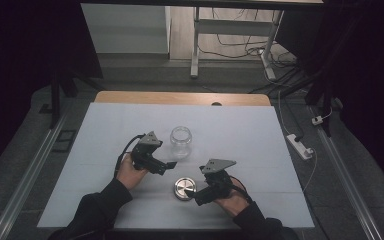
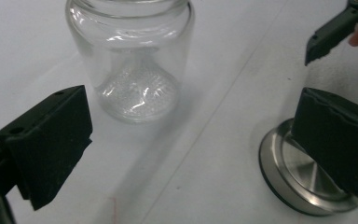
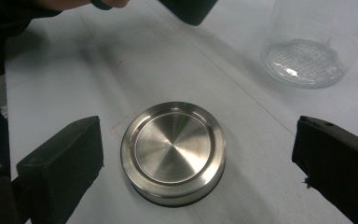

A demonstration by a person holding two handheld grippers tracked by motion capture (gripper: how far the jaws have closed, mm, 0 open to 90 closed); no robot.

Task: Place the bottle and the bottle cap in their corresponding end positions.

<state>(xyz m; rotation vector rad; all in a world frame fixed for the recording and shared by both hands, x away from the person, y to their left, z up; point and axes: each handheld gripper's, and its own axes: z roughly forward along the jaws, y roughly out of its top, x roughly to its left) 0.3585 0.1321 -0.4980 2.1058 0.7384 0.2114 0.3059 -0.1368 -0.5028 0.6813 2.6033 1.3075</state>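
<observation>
The left gripper [image 1: 166,165] gapes wide and empty with the jar [image 1: 181,141] just beyond its fingers, while the right gripper [image 1: 195,197] spreads wide, holding nothing, the lid [image 3: 173,151] lying between its fingers, untouched.

High view sits above the near edge, looking forward and down over the whole tabletop [image 1: 130,210]. Both tool cams ride low and close, each facing mid-table; all three catch the lid [image 1: 185,189] and jar [image 1: 181,141].

glass jar [image 3: 314,44] top cut off, metal lid [image 2: 307,179] partly hidden
</observation>
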